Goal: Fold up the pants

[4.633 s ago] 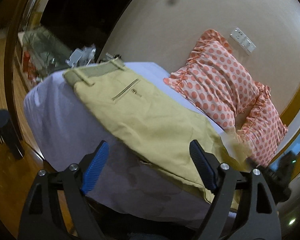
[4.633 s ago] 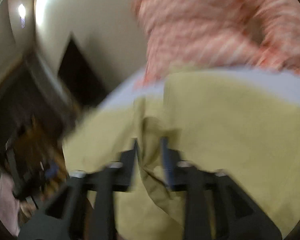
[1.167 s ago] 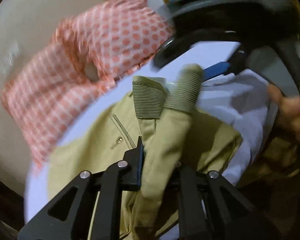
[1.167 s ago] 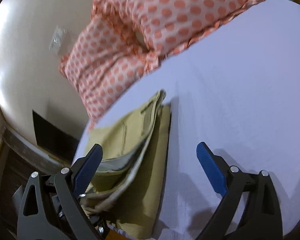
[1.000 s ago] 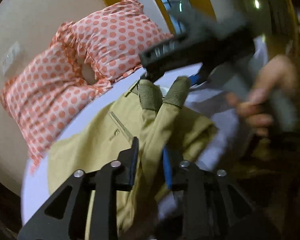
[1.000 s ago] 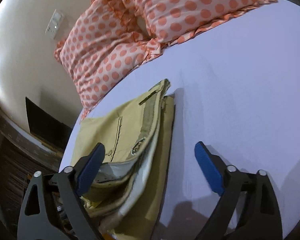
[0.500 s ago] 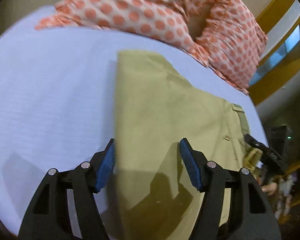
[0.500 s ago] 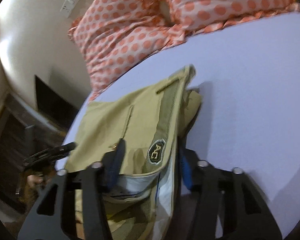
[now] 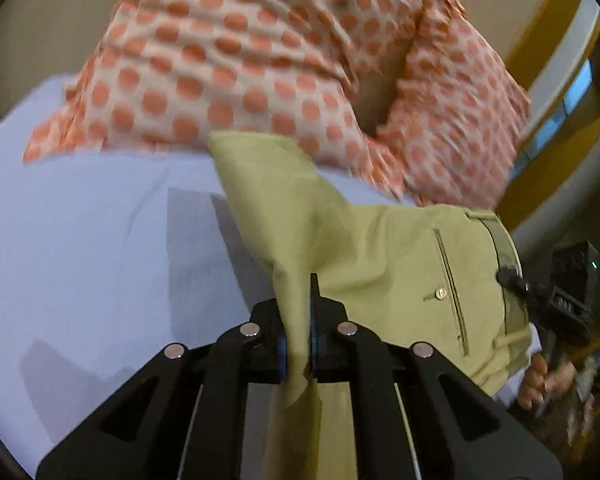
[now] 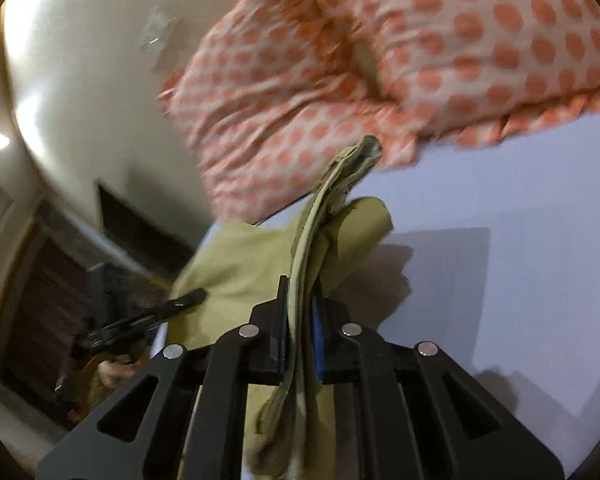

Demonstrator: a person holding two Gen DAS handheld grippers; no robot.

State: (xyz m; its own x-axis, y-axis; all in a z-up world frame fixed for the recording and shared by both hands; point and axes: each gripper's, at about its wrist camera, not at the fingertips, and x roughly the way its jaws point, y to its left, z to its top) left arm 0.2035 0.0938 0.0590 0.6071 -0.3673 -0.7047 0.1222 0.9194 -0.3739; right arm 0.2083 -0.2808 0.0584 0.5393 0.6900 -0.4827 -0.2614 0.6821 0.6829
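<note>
Lavender sheeting covers the bed (image 9: 84, 248), which fills most of both wrist views, with a cream wall (image 10: 72, 92) behind it and two orange-dotted pillows (image 9: 236, 60) propped at the head. We record the olive-khaki pants (image 9: 400, 264) lying on the sheet just below the pillows, folded over, the seat side up with a welt pocket and one brass button (image 9: 441, 293) showing. We find our left gripper (image 9: 299, 344) pressed together on a lifted fold of the pants, the cloth rising from between its jaws as a peaked ridge toward the pillows. Our right gripper (image 10: 300, 340) is likewise pinched tight on the stacked waistband layers, which stand on edge between its blue pads (image 10: 317, 340) and run away from the jaws toward the pillows. Compared with half a second ago, both grippers have gone from spread or half-spread over flat cloth to clamped on it, and the fabric is now raised off the sheet at both holds. The badge on the waistband, visible then, is folded out of sight now; we can read no writing. In the left view, the right gripper's black fingers (image 9: 512, 280) touch the waistband edge.
</note>
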